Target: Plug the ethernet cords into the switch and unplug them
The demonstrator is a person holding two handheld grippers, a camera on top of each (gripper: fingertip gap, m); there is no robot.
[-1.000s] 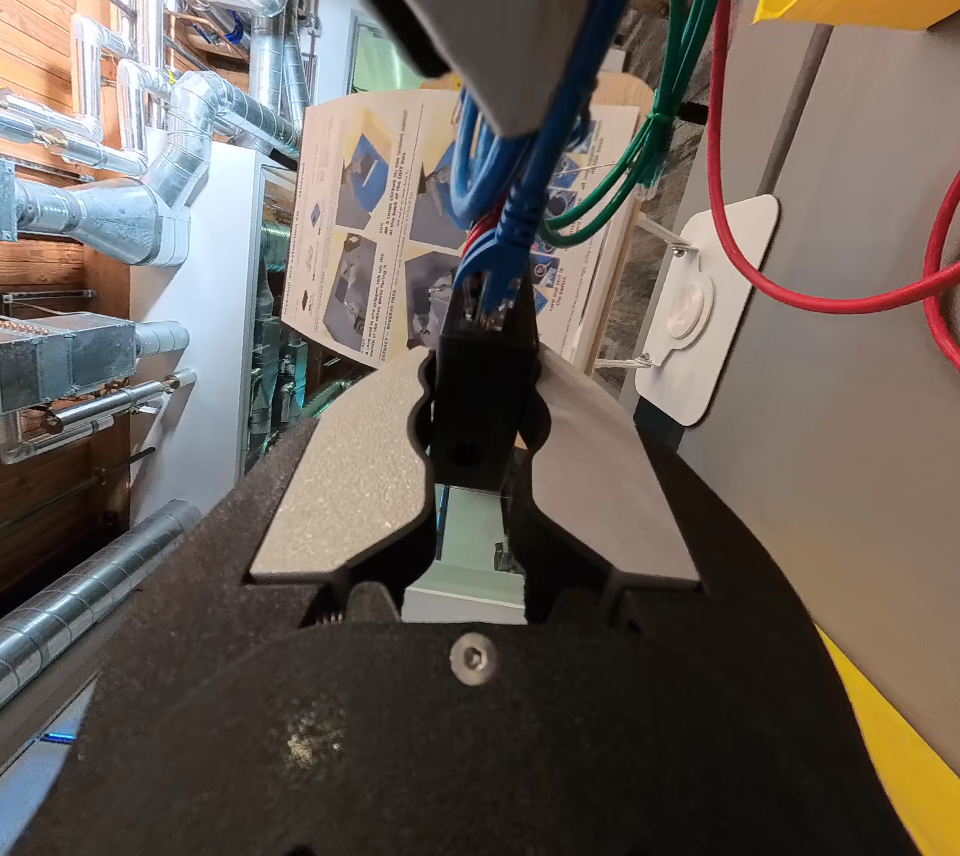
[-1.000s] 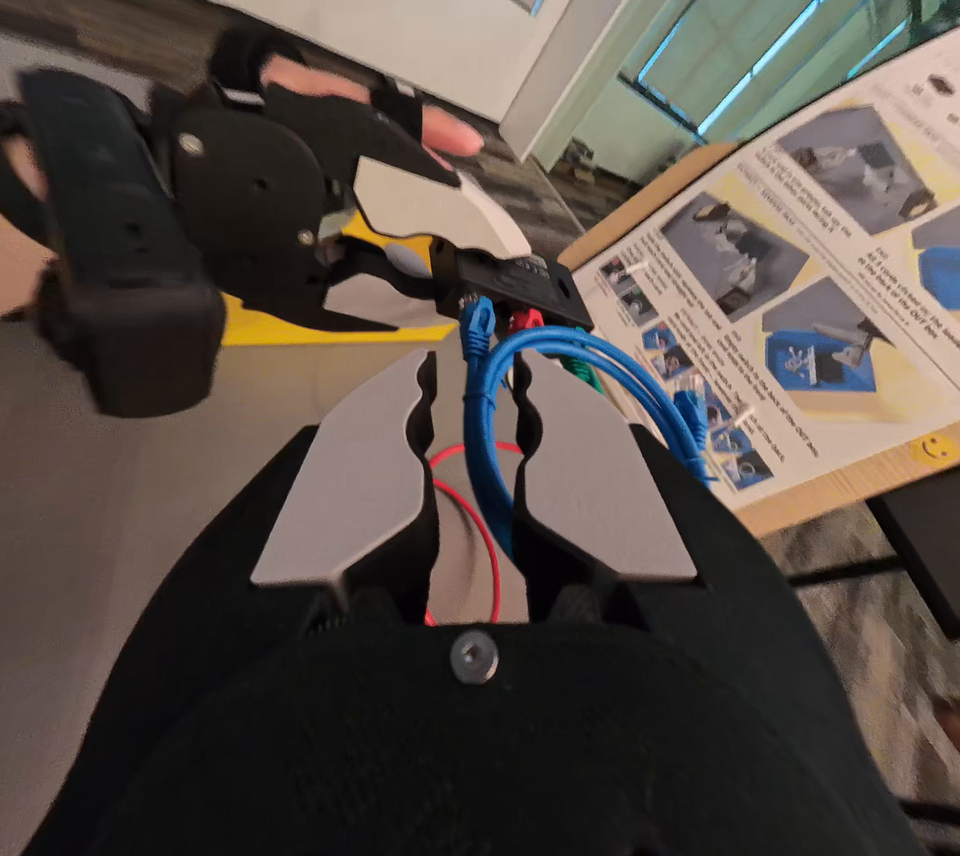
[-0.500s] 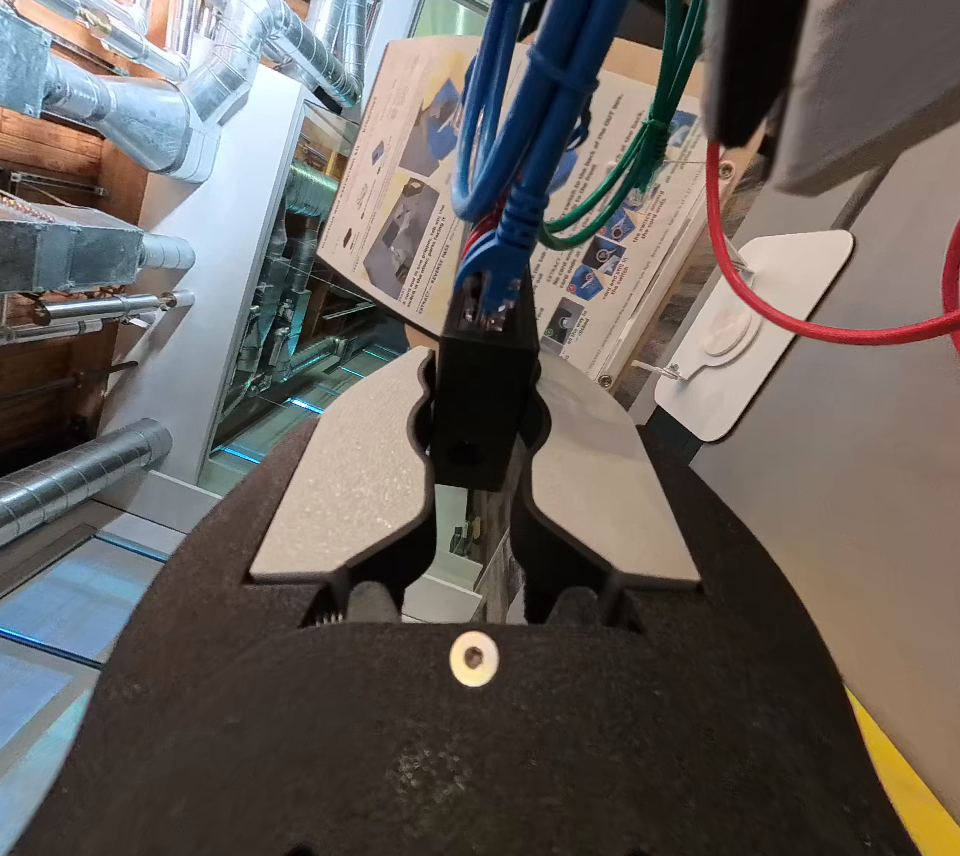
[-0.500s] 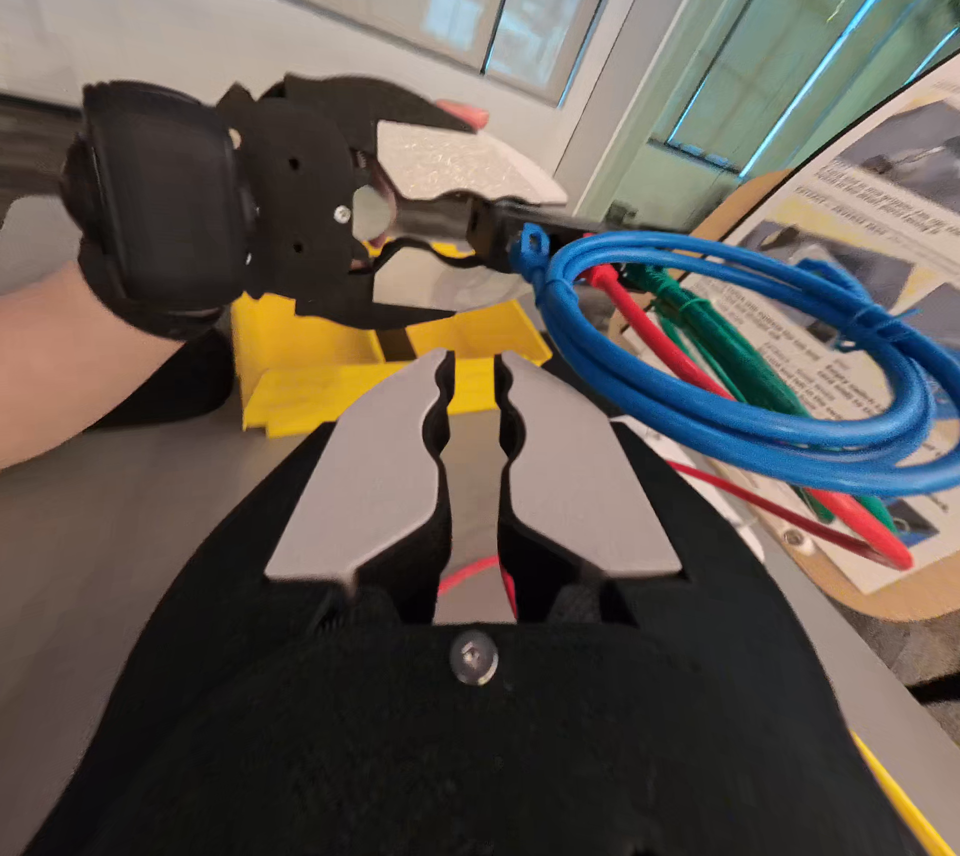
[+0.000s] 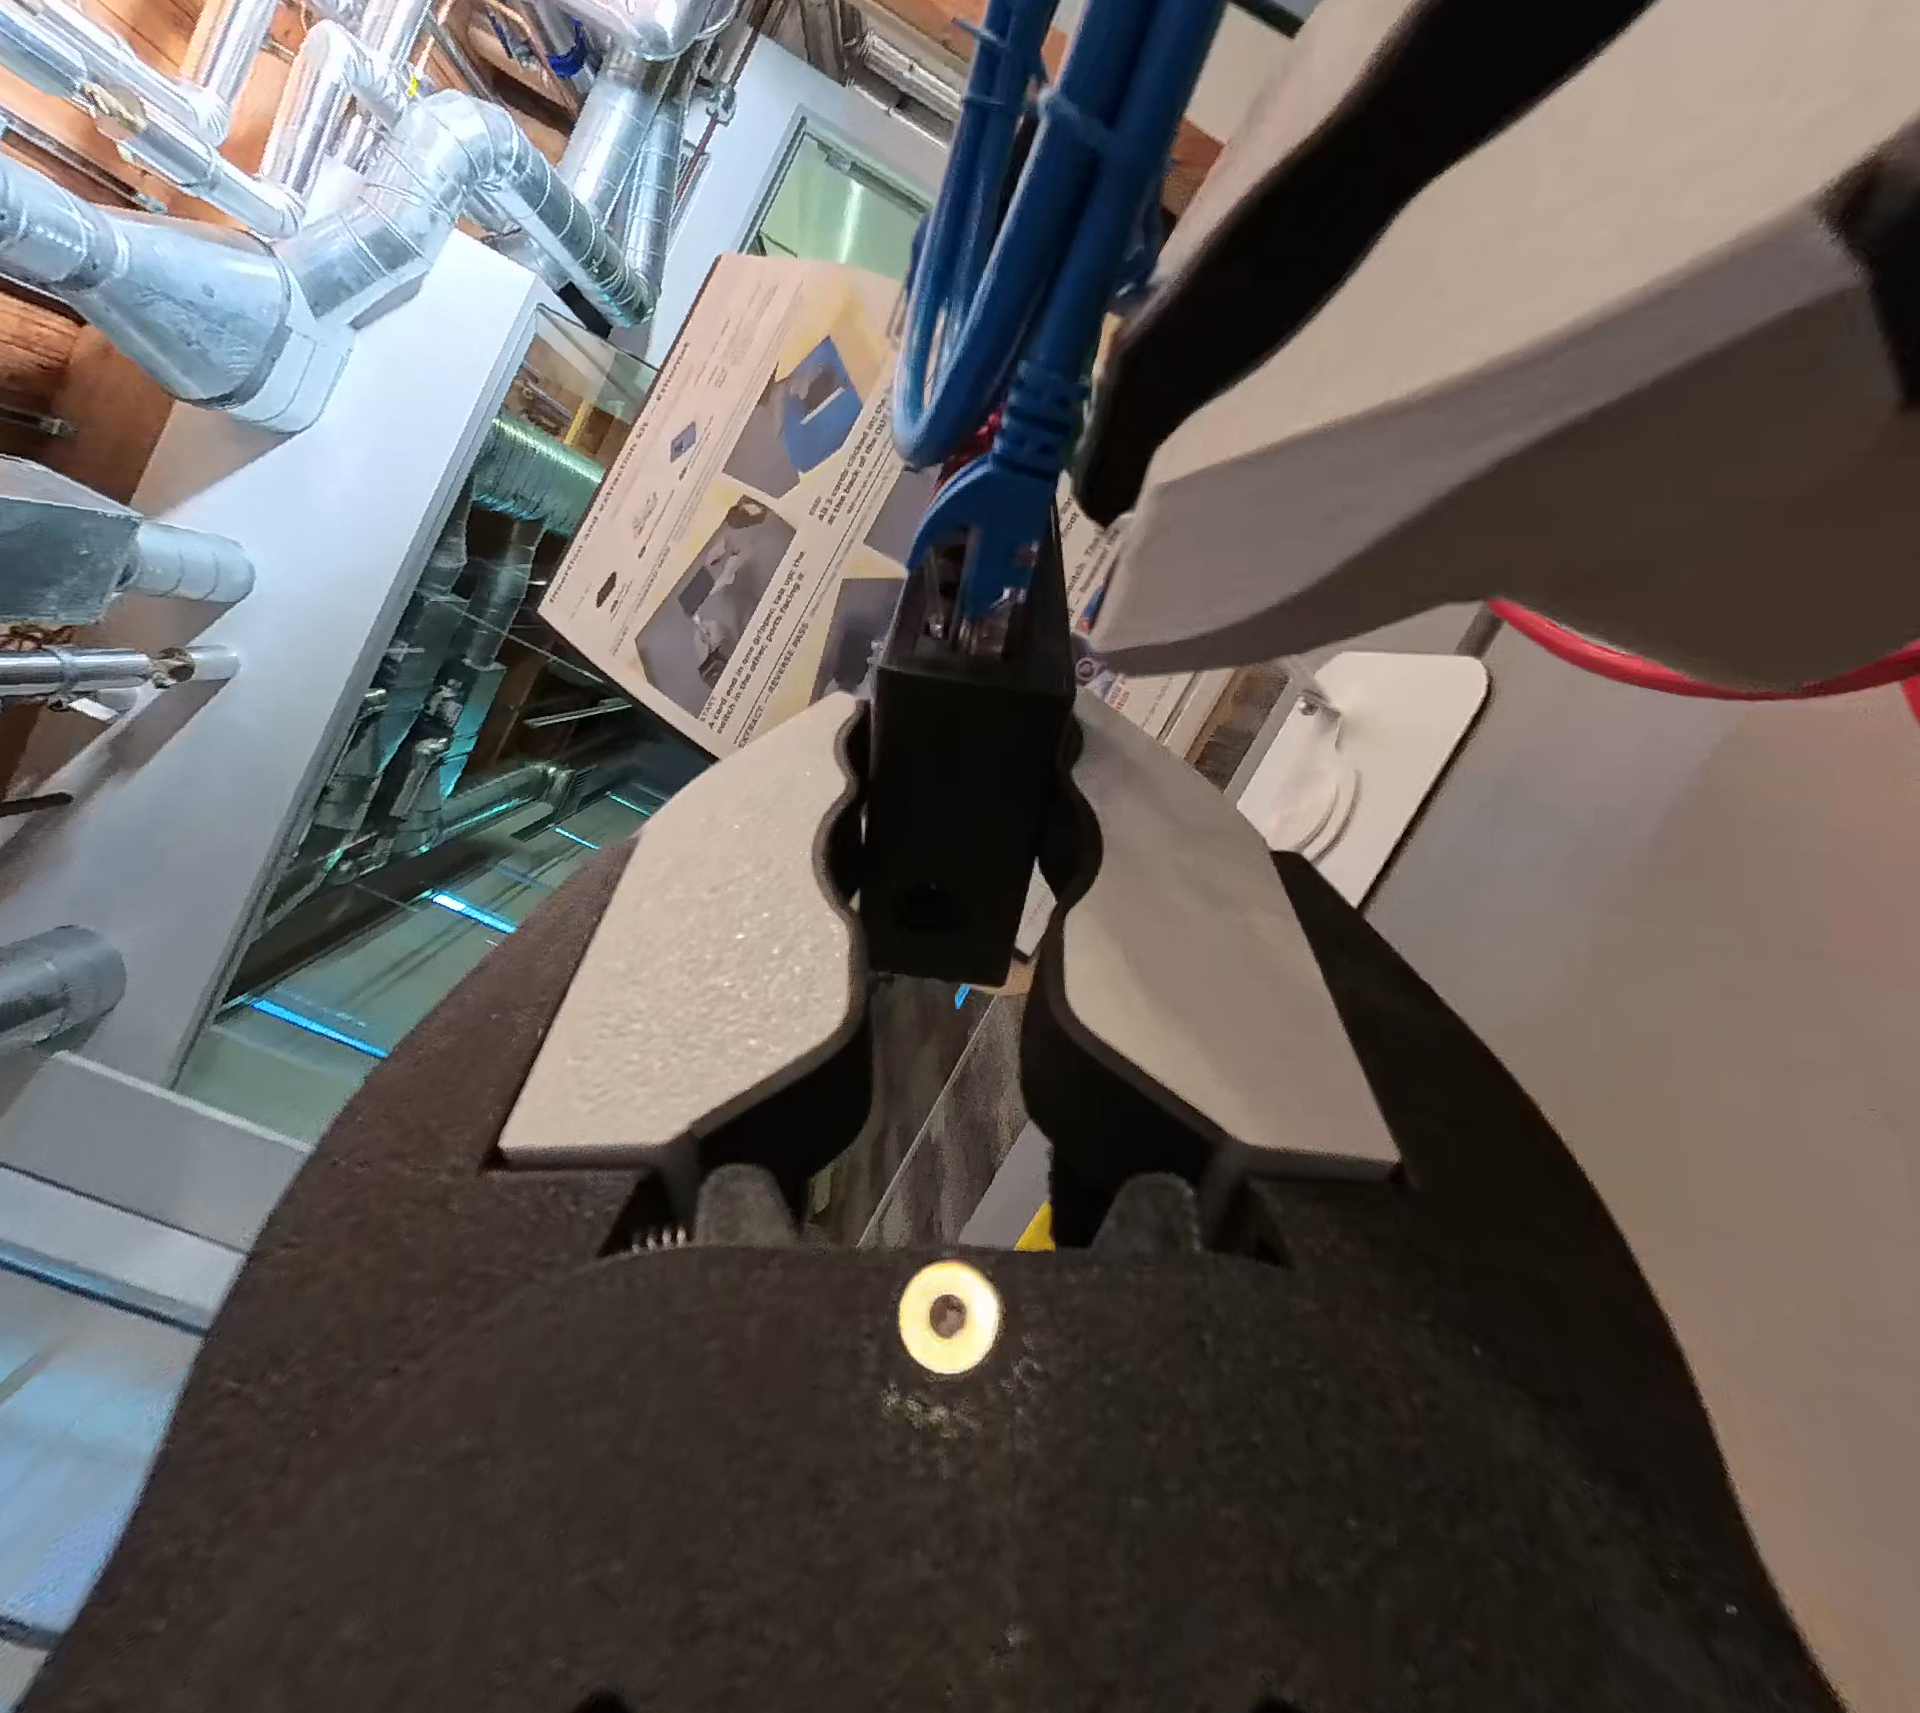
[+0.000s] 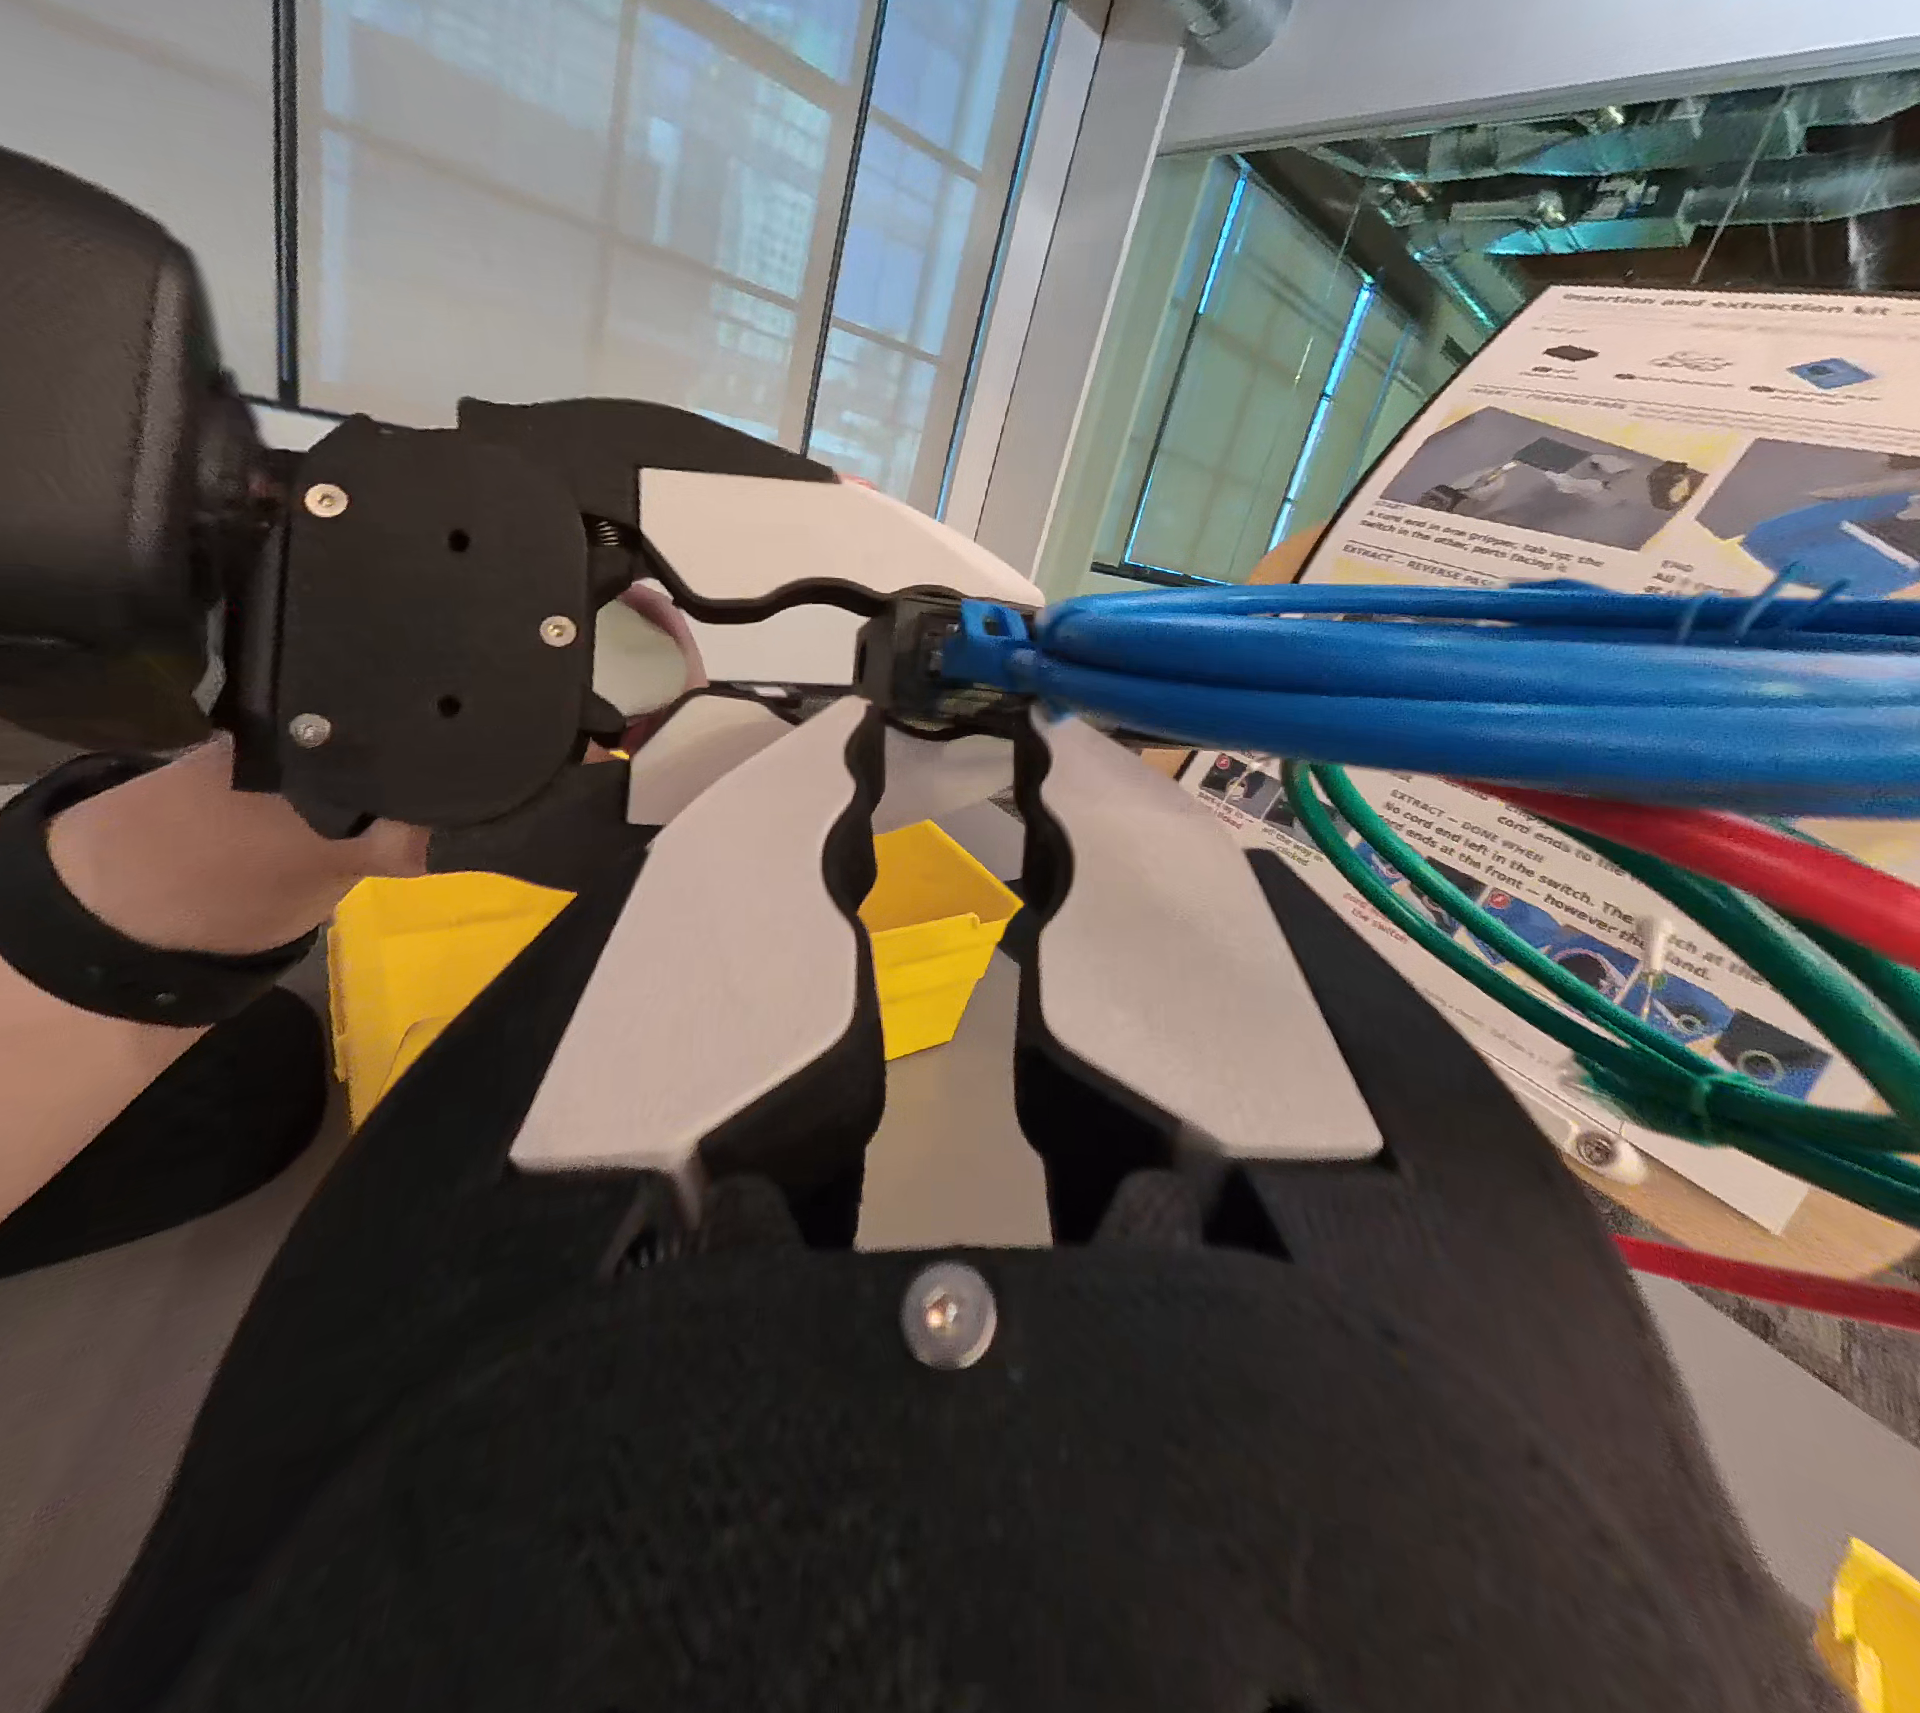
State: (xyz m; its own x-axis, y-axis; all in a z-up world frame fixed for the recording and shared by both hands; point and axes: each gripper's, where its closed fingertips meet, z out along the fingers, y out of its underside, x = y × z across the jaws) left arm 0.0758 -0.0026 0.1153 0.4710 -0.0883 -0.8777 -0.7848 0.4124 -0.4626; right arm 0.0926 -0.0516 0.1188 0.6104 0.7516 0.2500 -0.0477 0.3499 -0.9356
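Since the earlier frames, the right gripper (image 6: 945,728) has come close to the switch (image 5: 966,790): its tips now sit directly below the switch at the centre of the right wrist view, where before they were well apart from it. Its jaws have spread slightly wider and stand open with nothing between them. In the left wrist view its grey fingers (image 5: 1507,375) now fill the upper right of the frame, just beside the blue plug (image 5: 987,562).

The left gripper (image 5: 961,816) stays clamped on the black switch, one finger on each side of the body, at frame centre. The blue cord (image 5: 1049,136) runs from the upper edge of the frame down into a port on the switch's far face.

Right wrist view only: the left gripper (image 6: 862,655) is seen from the side at centre left, held by a hand (image 6: 187,894) with a black wrist strap. The blue cord bundle (image 6: 1455,676) extends from the switch to the right edge. The green cord (image 6: 1621,1019) and red cord (image 6: 1714,853) pass below it at right. A yellow bin (image 6: 935,925) sits on the grey table (image 6: 104,1414) behind the fingers.

Left wrist view only: silver ceiling ducts (image 5: 312,229) occupy the upper left. A white plate (image 5: 1361,770) lies on the table at right.

Both views show the printed instruction board (image 5: 727,541).
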